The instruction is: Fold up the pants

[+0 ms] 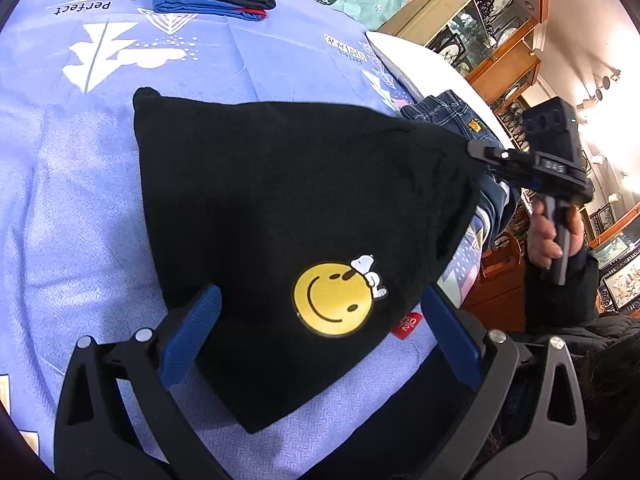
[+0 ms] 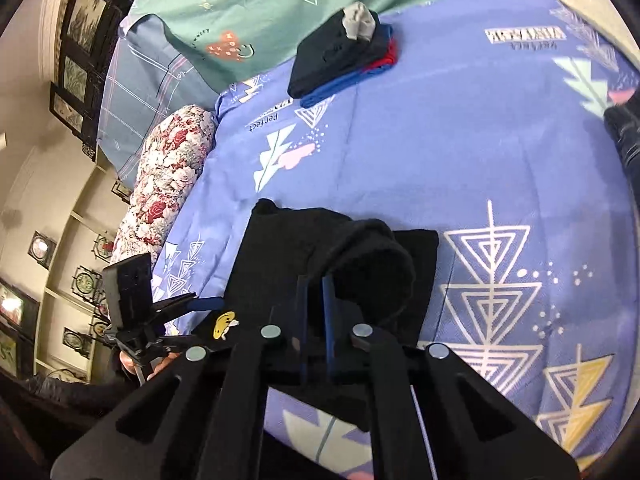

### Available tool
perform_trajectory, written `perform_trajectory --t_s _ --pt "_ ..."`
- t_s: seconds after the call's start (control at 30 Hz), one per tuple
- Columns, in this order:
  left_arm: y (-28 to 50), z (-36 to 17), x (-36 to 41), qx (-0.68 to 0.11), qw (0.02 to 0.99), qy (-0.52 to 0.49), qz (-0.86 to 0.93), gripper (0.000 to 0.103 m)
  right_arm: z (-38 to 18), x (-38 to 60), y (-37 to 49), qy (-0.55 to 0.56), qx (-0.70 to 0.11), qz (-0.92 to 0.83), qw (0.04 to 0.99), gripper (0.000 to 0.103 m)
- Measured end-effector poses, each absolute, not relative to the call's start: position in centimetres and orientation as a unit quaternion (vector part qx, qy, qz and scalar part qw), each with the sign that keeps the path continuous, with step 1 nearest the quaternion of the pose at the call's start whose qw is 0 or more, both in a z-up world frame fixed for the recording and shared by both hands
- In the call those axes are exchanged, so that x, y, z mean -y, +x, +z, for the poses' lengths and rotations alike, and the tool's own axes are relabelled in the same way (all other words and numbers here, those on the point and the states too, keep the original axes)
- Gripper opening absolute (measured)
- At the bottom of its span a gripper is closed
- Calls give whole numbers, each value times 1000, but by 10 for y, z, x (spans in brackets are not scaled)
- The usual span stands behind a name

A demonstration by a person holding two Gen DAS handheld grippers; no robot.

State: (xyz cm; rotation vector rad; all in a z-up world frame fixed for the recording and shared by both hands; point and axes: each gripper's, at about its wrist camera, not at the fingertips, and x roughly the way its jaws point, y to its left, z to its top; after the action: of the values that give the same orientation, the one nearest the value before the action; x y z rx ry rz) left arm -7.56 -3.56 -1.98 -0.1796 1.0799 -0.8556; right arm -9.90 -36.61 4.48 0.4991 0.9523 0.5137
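Pants [image 1: 280, 200]: black, folded down to a compact wedge. Lie flat on sheet [image 1: 80, 160], straight ahead of left tongs [image 1: 322, 296], near edge reaching in between its fingers. Left tongs: wide open, straddling that edge beside smiley patch [image 1: 332, 300], gripping nothing. Right tongs [image 2: 316, 284]: almost fully closed, apparently pinching right-hand edge of cloth, with raised hump of fabric just beyond fingertips. Long axis: runs away from left tongs, from near hem to far corner, with pinched corner off to right of that line. Likely next: bring right side across toward left, so right hand nearer and already placed, left free to pin near edge. Risk: thin pinch slipping, hump unrolling mid-fold.
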Motion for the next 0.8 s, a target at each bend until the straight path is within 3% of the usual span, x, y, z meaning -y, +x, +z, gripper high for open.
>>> perform_trajectory --t_s 0.1,0.33,0.53,0.67,0.8 --pt "-78 -18 37 -495 769 -77 -397 101 43 368 -106 220 -464 222 829 6" --pt "-90 -22 49 -505 758 -22 -412 101 -19 372 -119 232 -543 189 784 8" --pt "-98 10 51 -459 778 -20 -428 101 20 376 -113 202 -502 151 827 12" --pt "-103 4 72 -464 758 3 -458 101 64 335 -87 186 -451 233 842 12" --pt "-103 -22 77 -485 747 3 -454 101 21 301 -47 158 -511 214 817 14"
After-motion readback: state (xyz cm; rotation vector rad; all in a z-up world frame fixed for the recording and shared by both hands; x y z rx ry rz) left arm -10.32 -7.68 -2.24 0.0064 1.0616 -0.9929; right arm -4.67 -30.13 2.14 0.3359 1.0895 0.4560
